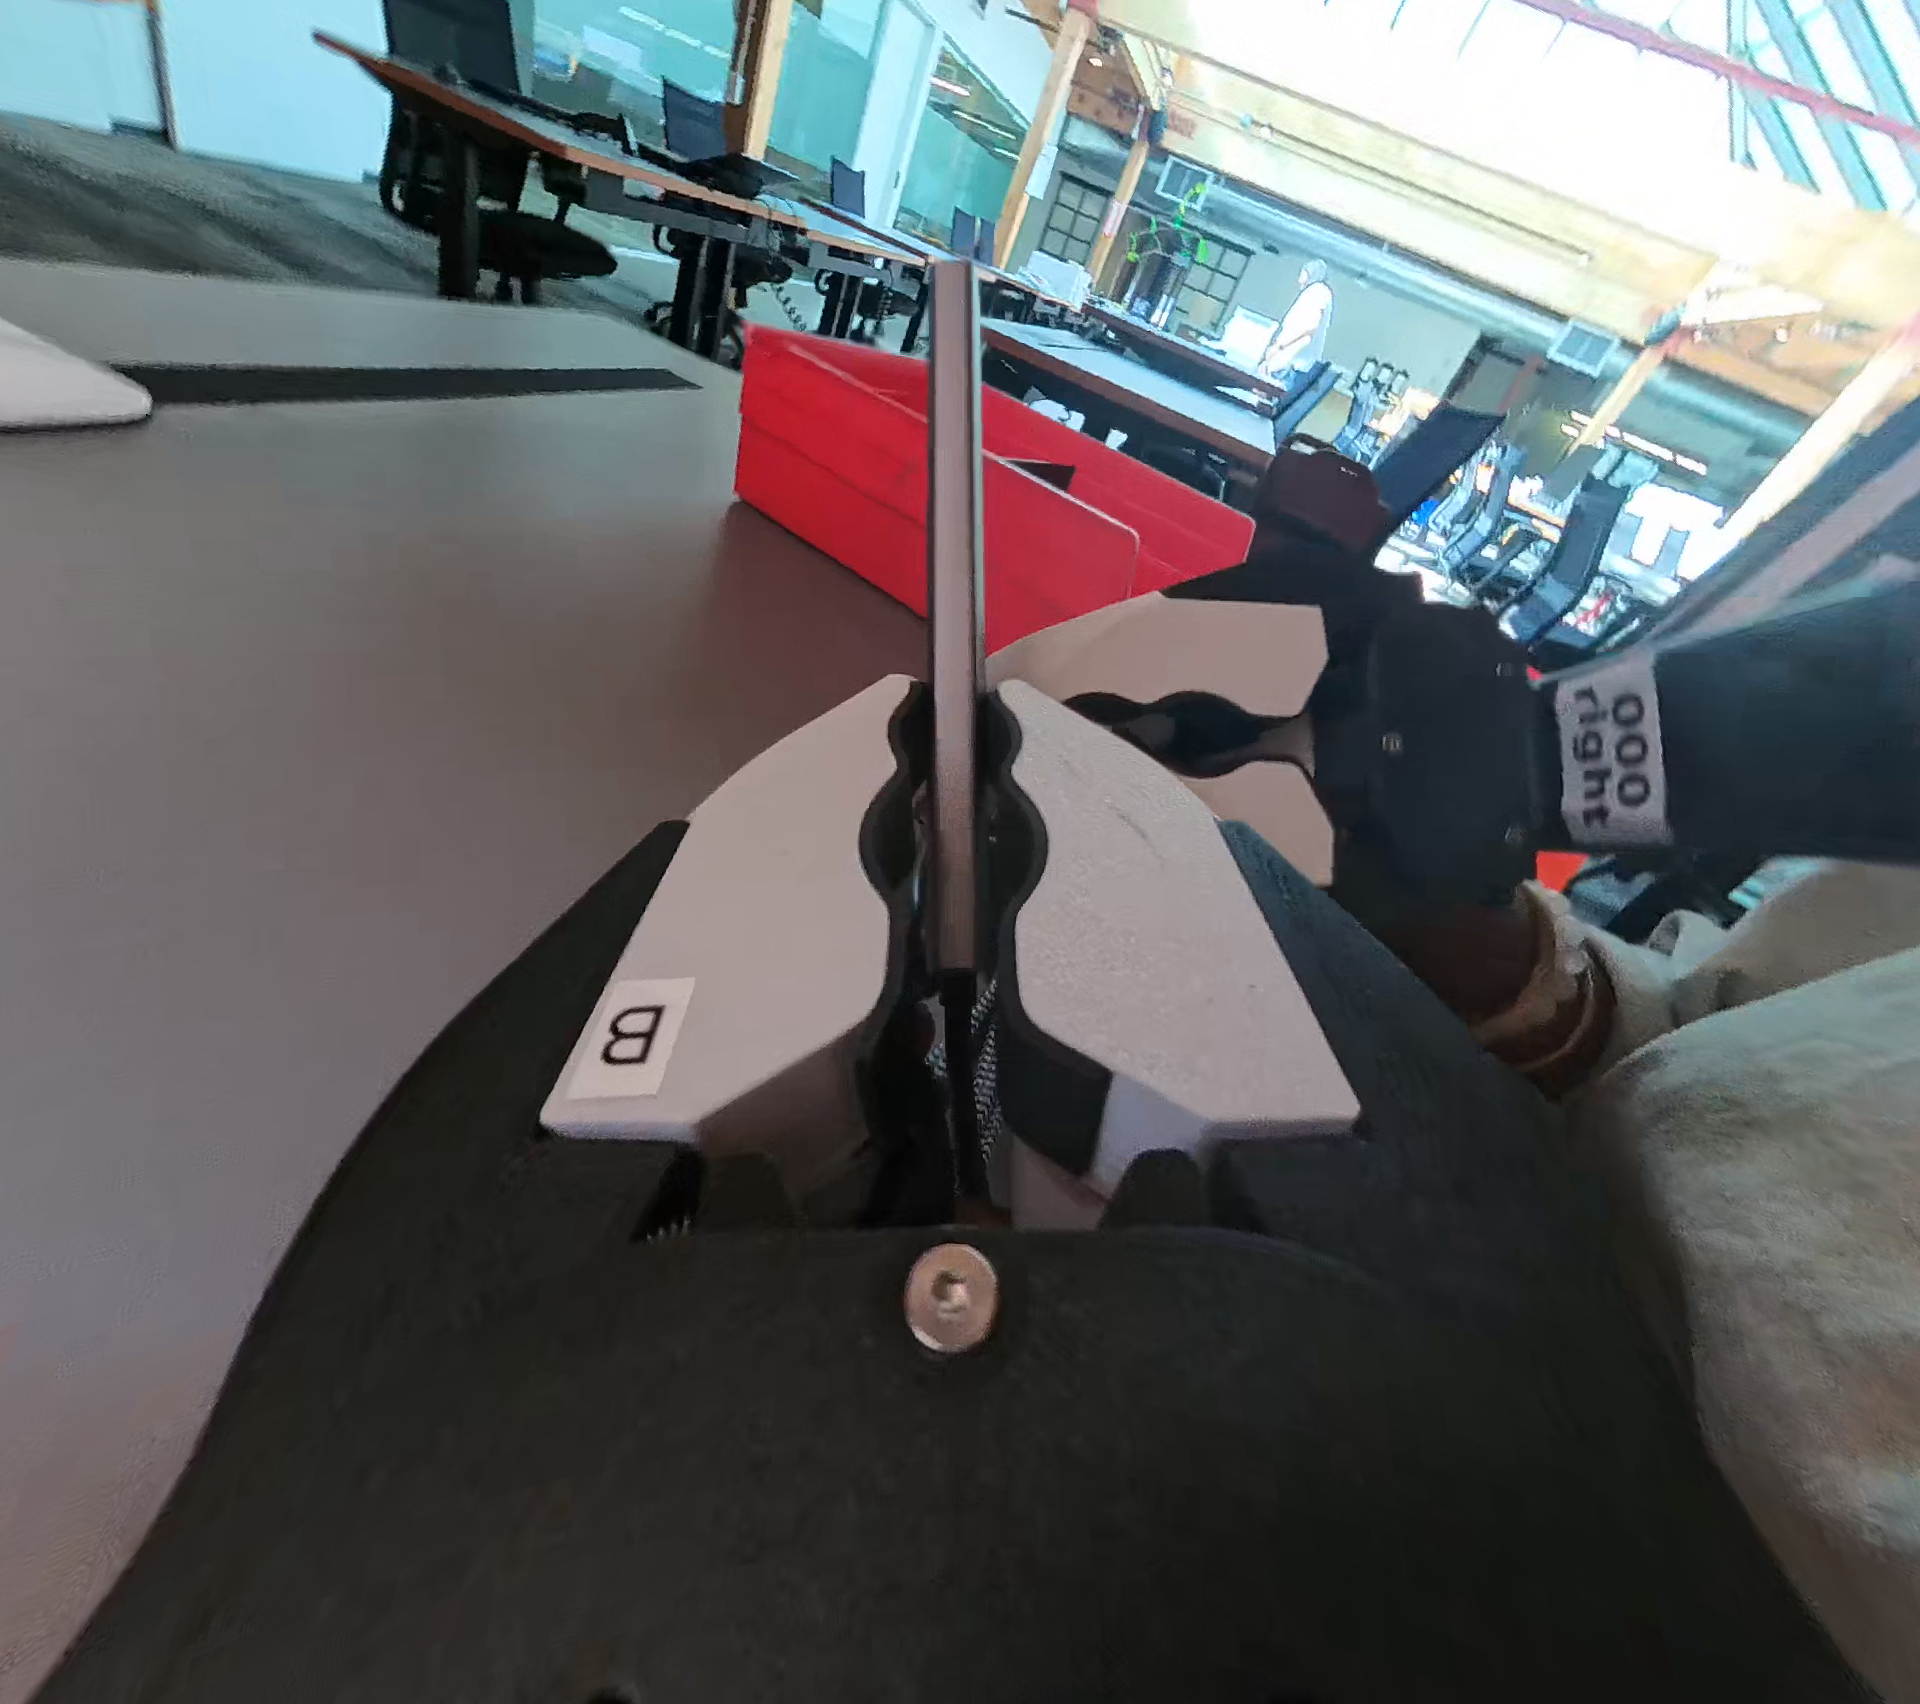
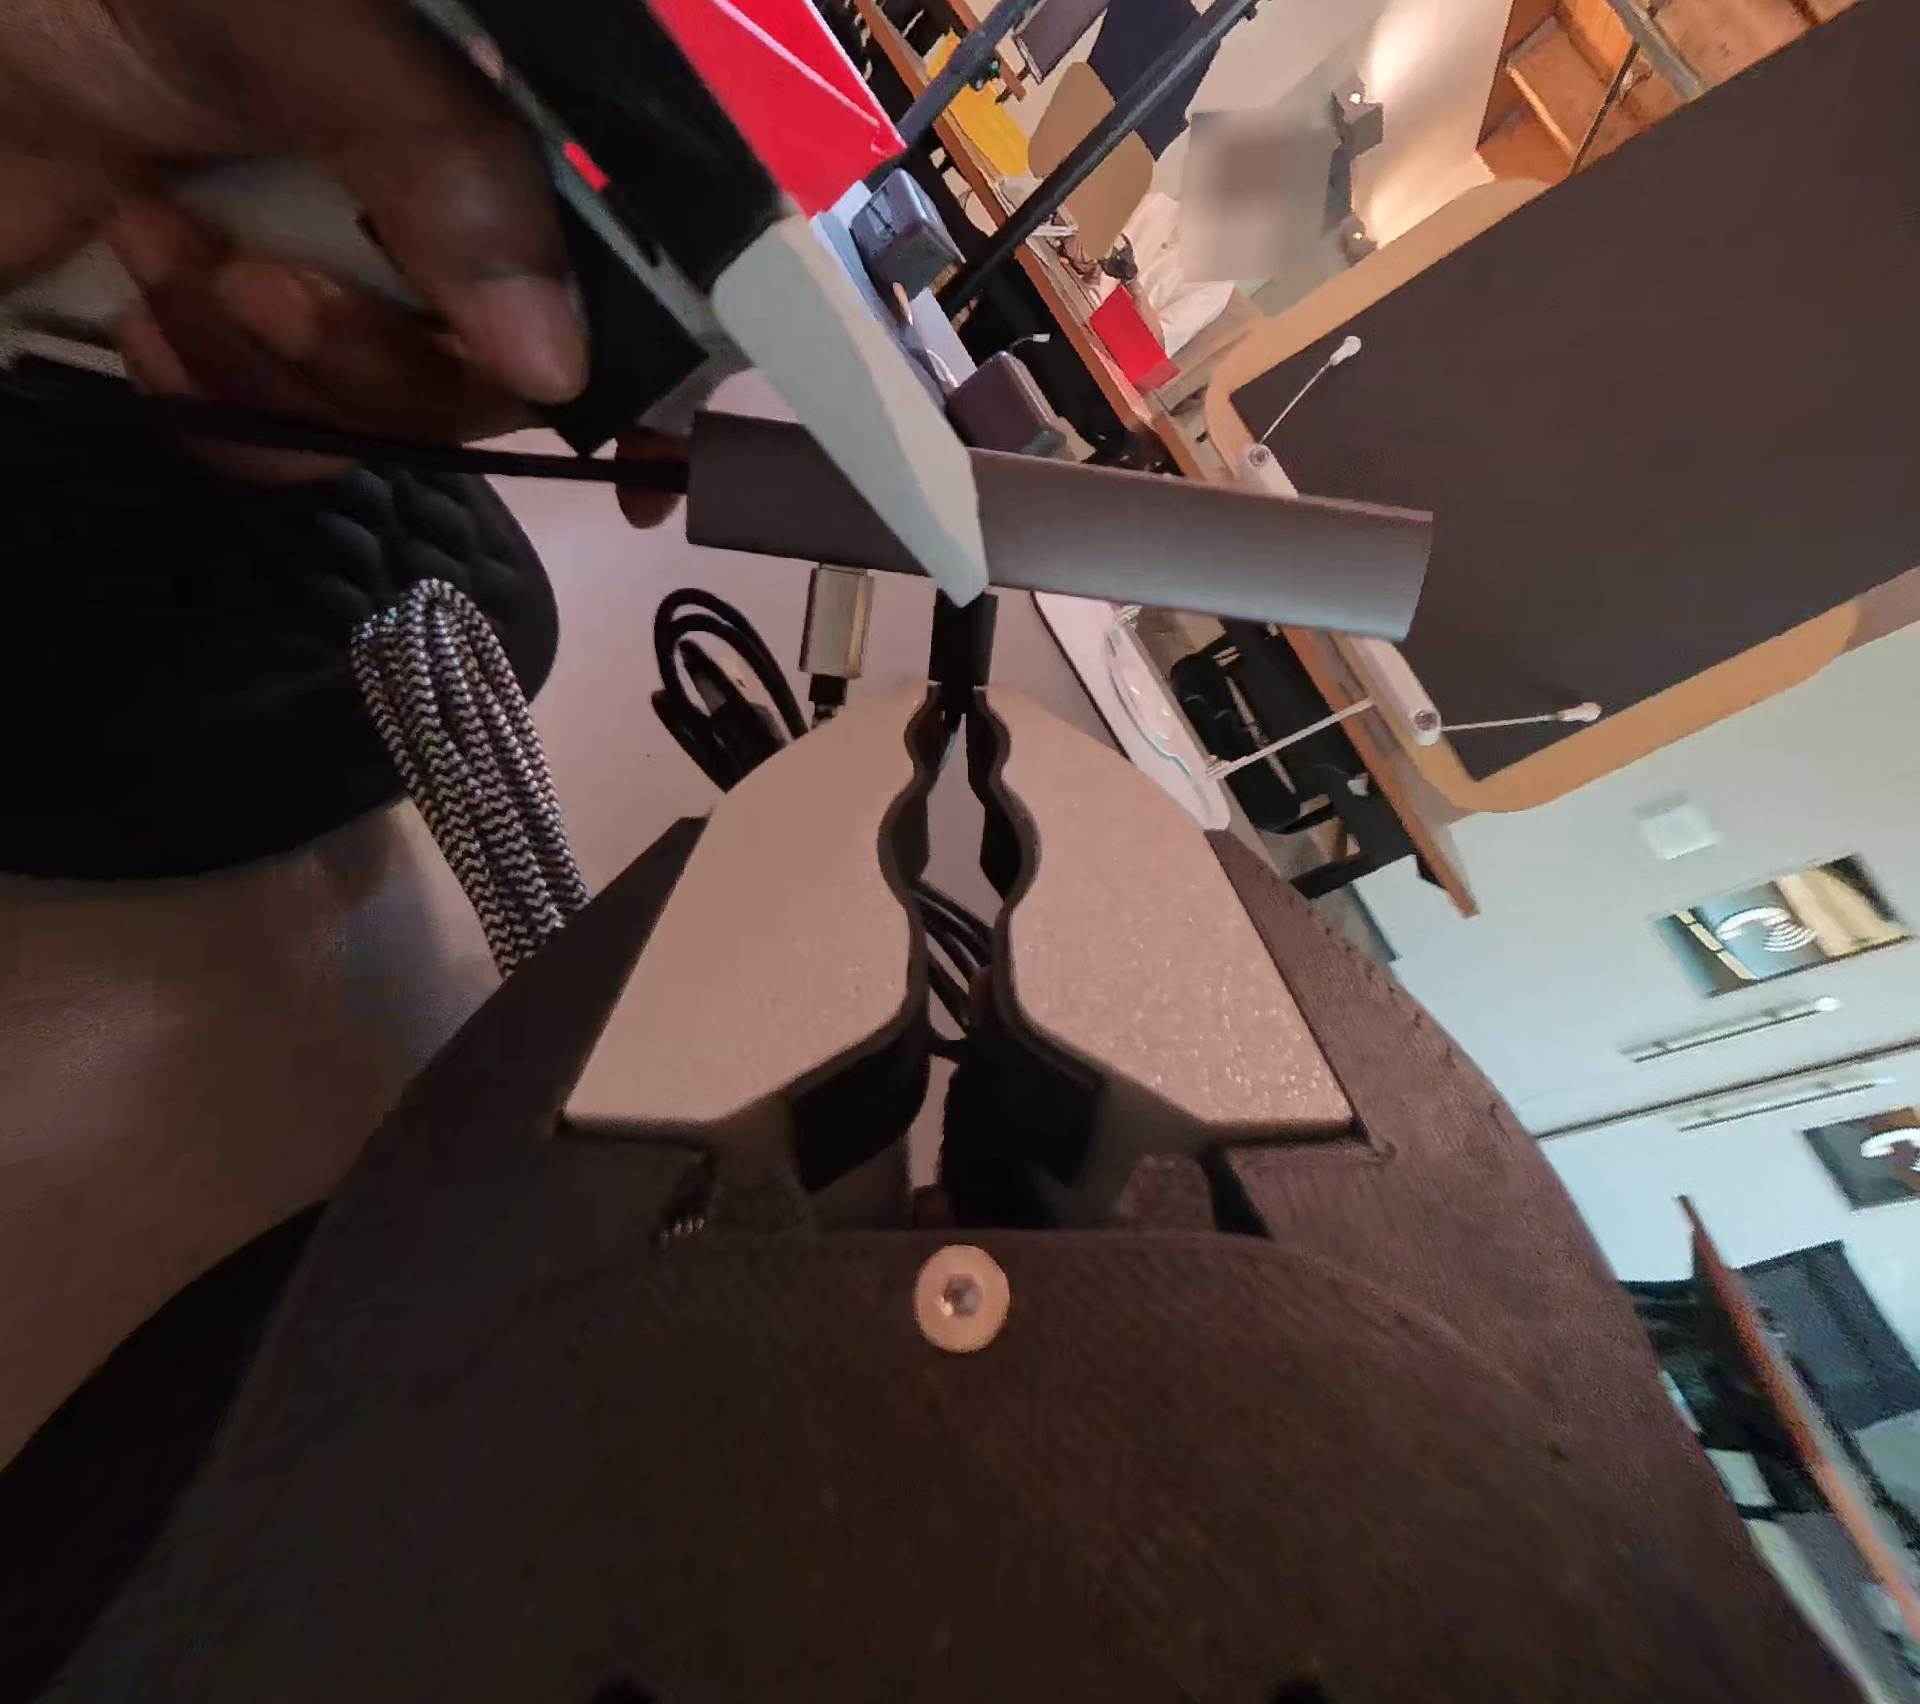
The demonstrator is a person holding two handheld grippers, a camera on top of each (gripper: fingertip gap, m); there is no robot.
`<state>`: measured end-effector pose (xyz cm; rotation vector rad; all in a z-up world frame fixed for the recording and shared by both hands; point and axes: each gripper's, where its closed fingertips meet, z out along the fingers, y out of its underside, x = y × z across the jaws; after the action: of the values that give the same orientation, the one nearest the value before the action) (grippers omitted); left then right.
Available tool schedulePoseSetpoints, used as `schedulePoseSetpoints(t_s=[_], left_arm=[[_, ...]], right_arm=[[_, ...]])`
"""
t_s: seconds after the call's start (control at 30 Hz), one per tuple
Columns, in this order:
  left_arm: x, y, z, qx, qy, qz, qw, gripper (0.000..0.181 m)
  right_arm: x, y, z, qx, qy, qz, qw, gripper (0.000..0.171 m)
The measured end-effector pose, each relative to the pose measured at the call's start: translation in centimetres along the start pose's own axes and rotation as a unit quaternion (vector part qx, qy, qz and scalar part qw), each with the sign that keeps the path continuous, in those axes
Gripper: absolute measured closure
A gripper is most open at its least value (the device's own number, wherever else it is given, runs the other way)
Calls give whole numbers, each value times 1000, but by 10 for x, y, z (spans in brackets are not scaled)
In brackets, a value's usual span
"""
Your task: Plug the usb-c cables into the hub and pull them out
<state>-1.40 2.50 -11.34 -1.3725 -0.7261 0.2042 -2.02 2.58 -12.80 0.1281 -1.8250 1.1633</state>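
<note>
Hub [image 1: 954, 615]: a slim bar of dark grey metal with a satin finish; it shows edge-on in the left wrist view, standing up between the fingers, and in the right wrist view [image 2: 1143, 537] as a long flat slab with a rounded far end, held clear above the table.
Hub lead: a thin black cable leaves the hub's near end and runs off past the person's hand [image 2: 312, 200].
Left gripper [image 1: 954, 698]: closed on the hub, its pale grey fingers [image 1: 790, 875] clamped on the two flat faces around the middle of the bar; in the right wrist view one finger [image 2: 862, 407] crosses the hub's face.
Right gripper [image 2: 961, 698]: its tips pinch a black cable just behind its plug, right under the hub; in the left wrist view it [image 1: 1195, 709] sits just to the right of the hub.
Black plug [image 2: 961, 641]: a short black sleeve standing up against the hub's lower edge; whether it is fully seated cannot be told.
Silver plug [image 2: 836, 636]: a metal-shelled connector at the same edge, just left of the black one.
Braided cable [image 2: 468, 771]: black-and-white weave, hanging in loops at the left.
Spare cable [image 2: 717, 698]: a black coil lying on the table.
Table [image 1: 364, 615]: dark grey top, with a red box [image 1: 831, 449] on it beyond the hub.
</note>
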Motion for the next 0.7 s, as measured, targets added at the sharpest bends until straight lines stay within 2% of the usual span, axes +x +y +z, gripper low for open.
schedulePoseSetpoints(t_s=[0.3, 0.6, 0.63, 0.67, 0.7], left_arm=[[-10, 14, 4, -12, -47, -25, 999, 173], [0, 10, 3, 14, -63, 21, 998, 174], [0, 4, -3, 45, -62, 22, 997, 175], [4, -44, -32, 199, -51, 6, 979, 181], [-5, -58, -53, 224, -49, -29, 973, 181]], right_arm=[[-18, 18, 9, -30, 3, 27, 999, 167], [-22, 19, 5, -22, -8, 64, 998, 169], [-24, 26, 5, -40, -15, 66, 997, 170], [-33, 51, 5, -114, -41, 56, 991, 169], [-30, 51, 4, -107, -30, 47, 993, 169]])
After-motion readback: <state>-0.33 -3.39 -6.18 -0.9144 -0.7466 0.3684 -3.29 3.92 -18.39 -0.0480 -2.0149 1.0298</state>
